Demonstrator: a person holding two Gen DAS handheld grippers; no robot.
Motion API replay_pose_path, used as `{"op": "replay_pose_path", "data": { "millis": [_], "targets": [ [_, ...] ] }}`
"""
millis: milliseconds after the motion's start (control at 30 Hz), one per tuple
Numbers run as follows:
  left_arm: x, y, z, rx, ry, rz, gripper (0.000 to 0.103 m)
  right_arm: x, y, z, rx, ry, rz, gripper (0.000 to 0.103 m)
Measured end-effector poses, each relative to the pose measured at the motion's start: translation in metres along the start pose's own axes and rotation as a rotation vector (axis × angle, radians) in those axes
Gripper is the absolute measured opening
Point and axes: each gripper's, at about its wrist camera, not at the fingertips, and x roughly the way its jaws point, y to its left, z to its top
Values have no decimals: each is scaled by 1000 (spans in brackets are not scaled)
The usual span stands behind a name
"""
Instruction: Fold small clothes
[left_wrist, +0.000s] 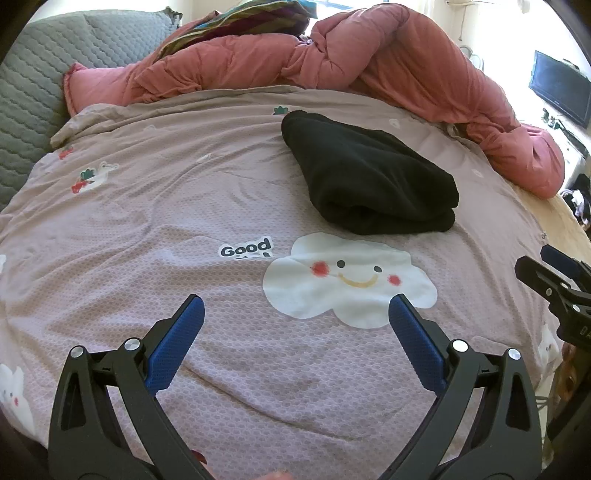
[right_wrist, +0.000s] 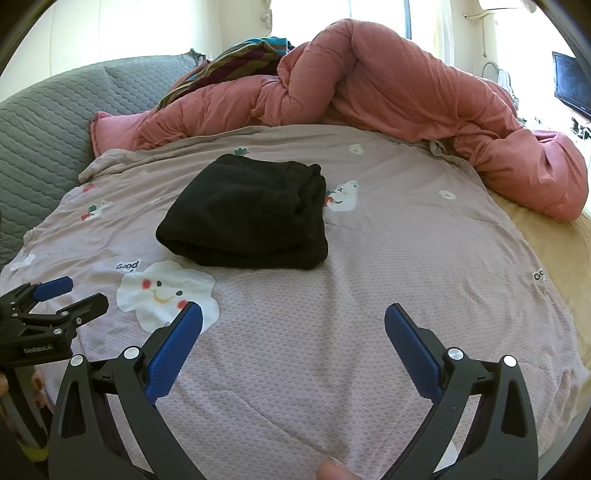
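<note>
We hold two pairs of tongs low over the near part of the bed, and both stand released: the left tongs (left_wrist: 295, 350) are spread wide with nothing between their blue pads, and the right tongs (right_wrist: 293, 352) are spread just the same, also empty. Each pair shows at the edge of the other's view — the right tongs at the right rim of the left wrist view, the left tongs at the left rim of the right wrist view — so we judge them side by side and level with one another. Ahead of both lies the one task item we can count, a black garment (left_wrist: 365, 177), already doubled into a thick bundle with its rolled edge turned toward us. It rests on the patterned bedspread (right_wrist: 369, 295), just beyond the white smiling cloud print (left_wrist: 347, 280), and well apart from either pair of tongs. From the left tongs it lies forward and a little to the right; from the right tongs, forward and to the left — it sits between the two lines of reach, and neither pair looks clearly nearer. Its long axis runs roughly across our view, slanting away toward the far left. Farther out, a single pink duvet (right_wrist: 388, 92) is heaped along the back of the bed, with a grey quilted cover (left_wrist: 44, 92) at the left. We count two tongs, one garment, one duvet, and no other small clothes within view.
</note>
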Motion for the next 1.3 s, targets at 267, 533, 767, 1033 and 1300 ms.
{"op": "replay_pose_path", "data": {
  "millis": [267, 533, 767, 1033, 1300],
  "targets": [
    [1, -1, 0, 5, 4, 6, 94, -1, -4, -3, 14, 4, -20, 98],
    [0, -1, 0, 3, 8, -6, 94, -5, -11, -8, 37, 8, -57, 98],
    [5, 6, 0, -29, 43, 64, 94, -22, -47, -21, 121, 11, -178, 98],
    [1, 92, 25, -263, 47, 124, 94, -91, -206, -91, 492, 33, -671, 98],
    [2, 260, 48, -482, 63, 350, 93, -174, -353, -218, 958, 185, -1077, 98]
  ]
}}
